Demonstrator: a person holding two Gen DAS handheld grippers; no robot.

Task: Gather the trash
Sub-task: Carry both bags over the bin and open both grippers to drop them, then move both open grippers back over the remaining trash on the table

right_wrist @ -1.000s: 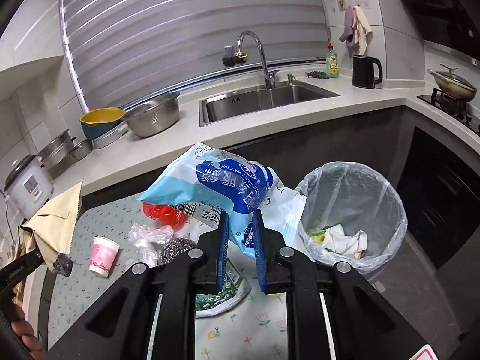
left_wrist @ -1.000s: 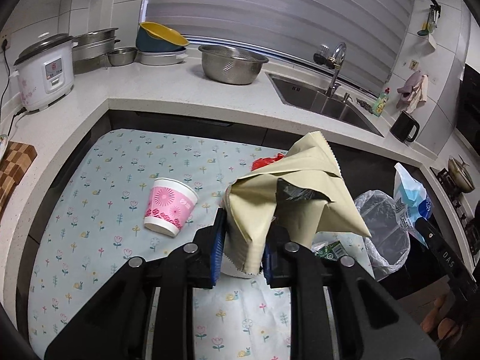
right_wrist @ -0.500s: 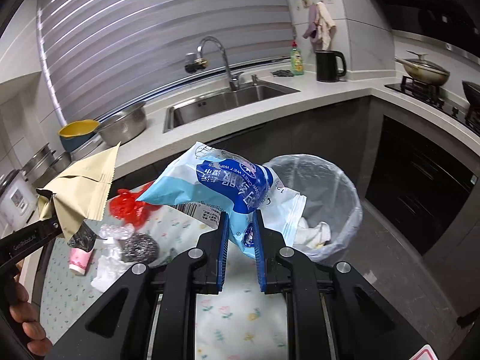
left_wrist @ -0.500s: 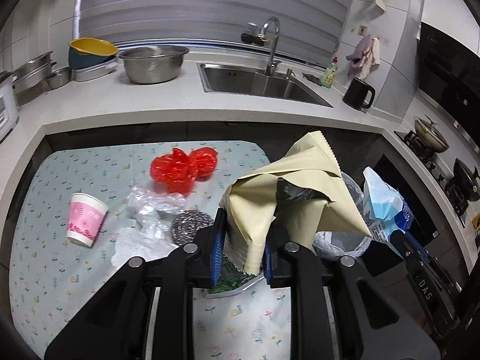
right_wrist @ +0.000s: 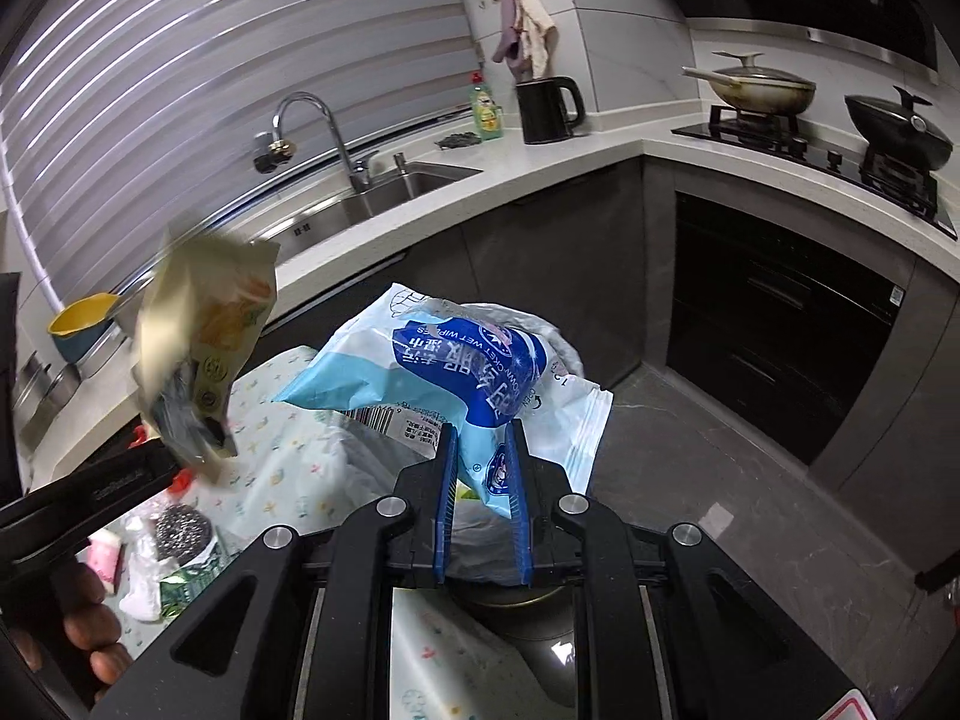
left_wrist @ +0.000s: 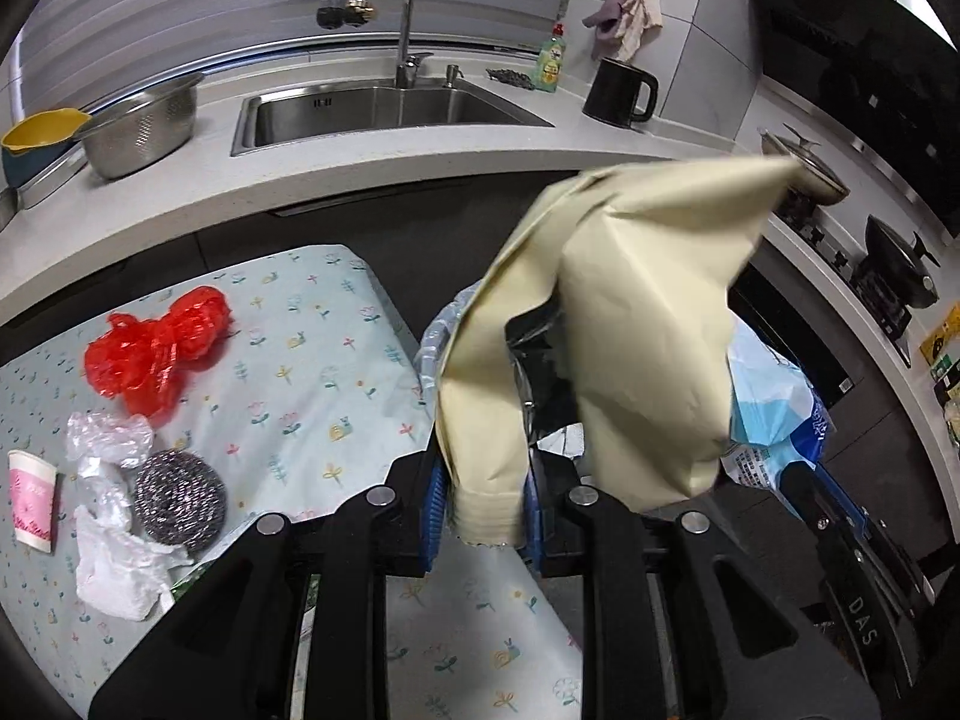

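**Inspector:** Trash first. What is each claw carrying?

**Operator:** I am clamping the beige paper bag (left_wrist: 648, 324) in my left gripper (left_wrist: 483, 504), blue pads pressing on its folded lower edge. A dark, shiny lining is showing at its torn middle. I am pinching the blue wet-wipes pack (right_wrist: 444, 372) in my right gripper (right_wrist: 483, 501), jaws narrow on its lower corner, the rest fanning out above the fingers.

**Inspector:** Where are they sitting relative to the bin?

**Operator:** The pack is hanging over the trash bin (right_wrist: 564, 348); only the plastic liner rim is showing behind and below it. From the left wrist the bag is covering most of the bin, with a strip of clear liner (left_wrist: 435, 348) peeking out at its left edge. The bag is blurring in the right wrist view.

**Inspector:** What is lying on the table?

**Operator:** On the floral tablecloth (left_wrist: 312, 384), nearest, crumpled white tissue (left_wrist: 120, 570) and a steel scourer (left_wrist: 180, 498) are lying just beside each other. A pink paper cup (left_wrist: 33, 498) is lying on its side at the left edge. Clear plastic wrap (left_wrist: 108, 435) is sitting beyond the scourer, then a red plastic bag (left_wrist: 156, 348) farther back.

**Inspector:** Beyond that?

**Operator:** The white counter is running behind, with the sink (left_wrist: 372, 111), a steel colander (left_wrist: 141, 126) and a black kettle (left_wrist: 621, 93).
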